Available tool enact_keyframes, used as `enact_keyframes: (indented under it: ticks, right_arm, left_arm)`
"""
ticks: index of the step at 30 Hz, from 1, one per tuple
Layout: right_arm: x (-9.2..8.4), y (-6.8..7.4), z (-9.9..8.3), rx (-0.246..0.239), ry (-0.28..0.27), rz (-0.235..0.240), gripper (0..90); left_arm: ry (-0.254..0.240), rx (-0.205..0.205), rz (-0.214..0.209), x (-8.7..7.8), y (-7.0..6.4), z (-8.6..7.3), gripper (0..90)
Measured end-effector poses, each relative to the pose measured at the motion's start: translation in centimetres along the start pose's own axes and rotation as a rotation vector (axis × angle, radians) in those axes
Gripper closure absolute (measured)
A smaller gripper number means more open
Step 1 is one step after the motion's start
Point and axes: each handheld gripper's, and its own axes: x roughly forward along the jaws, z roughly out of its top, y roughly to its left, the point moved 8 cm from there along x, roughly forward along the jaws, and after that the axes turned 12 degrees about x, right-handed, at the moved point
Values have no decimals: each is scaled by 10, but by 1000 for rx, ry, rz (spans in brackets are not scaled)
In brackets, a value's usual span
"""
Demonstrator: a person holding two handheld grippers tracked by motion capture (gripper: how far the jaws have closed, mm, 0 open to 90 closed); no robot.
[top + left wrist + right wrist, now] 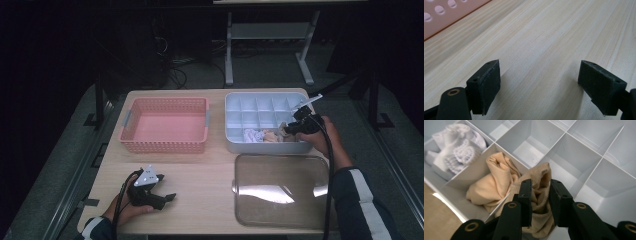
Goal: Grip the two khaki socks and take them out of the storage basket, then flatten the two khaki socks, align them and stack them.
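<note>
We see the right hand-held gripper (pixel 541 195) clamped on a beige sock (pixel 541 185) in a front compartment of the white divided box (pixel 265 146), beside another beige sock (pixel 496 182). The left hand-held gripper (pixel 539 82) rests with its jaws apart on the worktop (pixel 200 190).

both grippers are black: left gripper (pixel 167 197), right gripper (pixel 289 128). each carries a grey three-cornered plate (pixel 148 176) on top and trails a black cable (pixel 328 165). the square pads (pixel 489 81) are dark and matte, with small screw holes; brass rivets (pixel 512 205) mark the jaw arms. sleeves (pixel 361 200) are dark with a white stripe.
</note>
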Motion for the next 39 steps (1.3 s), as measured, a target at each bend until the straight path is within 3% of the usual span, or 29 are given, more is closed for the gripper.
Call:
enact_keyframes:
  ticks: [5, 7, 21, 29, 39]
  right_arm:
    - [8, 3, -2, -34, 47, -9, 798]
    - [12, 2, -4, -41, 71, -25, 797]
    - [28, 2, -9, -37, 191, -4, 798]
    - [30, 1, -10, -34, 194, 5, 785]
    - [17, 0, -14, -44, 146, -12, 639]
  left_arm:
    - [0, 1, -1, 0, 0, 0, 176]
    - [0, 0, -1, 0, 0, 0, 176]
    - [0, 2, -1, 0, 0, 0, 176]
    - [0, 0, -2, 0, 0, 0, 176]
    - [2, 7, -2, 1, 2, 0, 175]
